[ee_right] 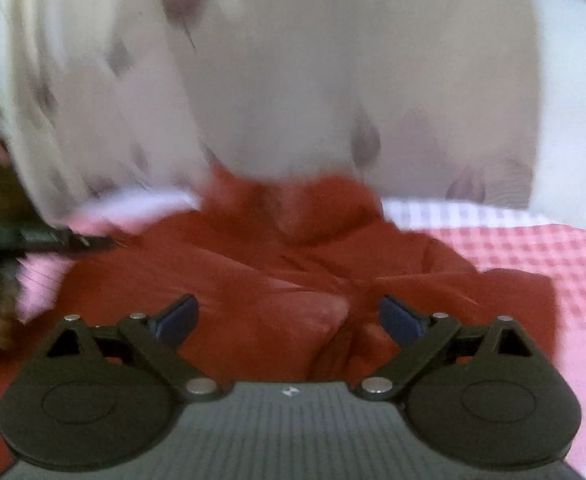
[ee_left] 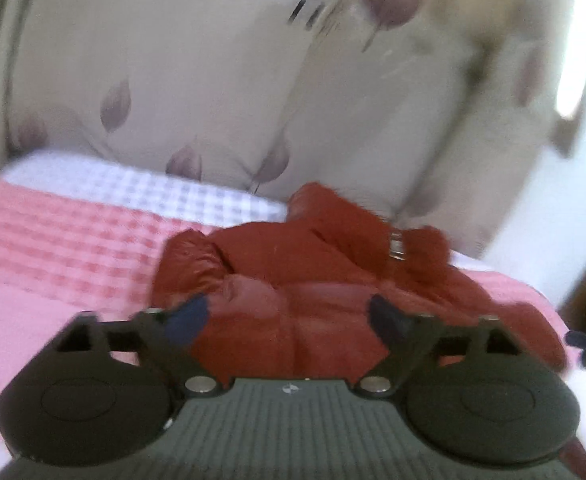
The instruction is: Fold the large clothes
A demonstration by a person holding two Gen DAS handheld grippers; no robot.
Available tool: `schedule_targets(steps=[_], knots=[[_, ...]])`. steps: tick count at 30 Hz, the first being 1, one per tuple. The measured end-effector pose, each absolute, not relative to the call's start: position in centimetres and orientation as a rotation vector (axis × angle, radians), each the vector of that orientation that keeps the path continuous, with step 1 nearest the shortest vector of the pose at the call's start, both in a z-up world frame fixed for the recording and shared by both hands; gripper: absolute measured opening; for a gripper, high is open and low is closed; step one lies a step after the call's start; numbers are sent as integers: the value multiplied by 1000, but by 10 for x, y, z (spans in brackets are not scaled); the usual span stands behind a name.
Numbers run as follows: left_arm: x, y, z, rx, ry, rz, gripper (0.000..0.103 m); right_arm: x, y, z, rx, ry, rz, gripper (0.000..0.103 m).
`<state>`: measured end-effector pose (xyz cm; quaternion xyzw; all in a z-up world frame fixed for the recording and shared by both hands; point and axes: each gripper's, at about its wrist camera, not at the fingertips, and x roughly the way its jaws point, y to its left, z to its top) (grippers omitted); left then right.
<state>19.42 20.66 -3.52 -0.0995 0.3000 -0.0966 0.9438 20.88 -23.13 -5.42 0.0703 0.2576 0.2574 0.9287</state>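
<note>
From the left wrist, the red padded jacket (ee_left: 305,280) lies bunched on the pink checked bed cover (ee_left: 65,240), collar end toward one o'clock by the curtain (ee_left: 213,80). The left gripper (ee_left: 289,316) hangs over it, fingers wide apart and empty, likely just letting a fold settle.

From the right wrist, the jacket runs six to twelve o'clock. The right gripper (ee_right: 289,316) is likewise spread, gripping nothing.

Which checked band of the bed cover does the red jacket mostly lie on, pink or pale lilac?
The pink checked band; the lilac band lies behind the red jacket.
</note>
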Motion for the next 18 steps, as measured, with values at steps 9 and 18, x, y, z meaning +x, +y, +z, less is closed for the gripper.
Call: schedule_targets(steps=[9,18], knots=[[0,261,-27,-229,660,-244,103,4,-319,-89,261,624,460,103],[-34,272,-65,-413,810,-300,94,-27,-323,-126,540,695,488,103]])
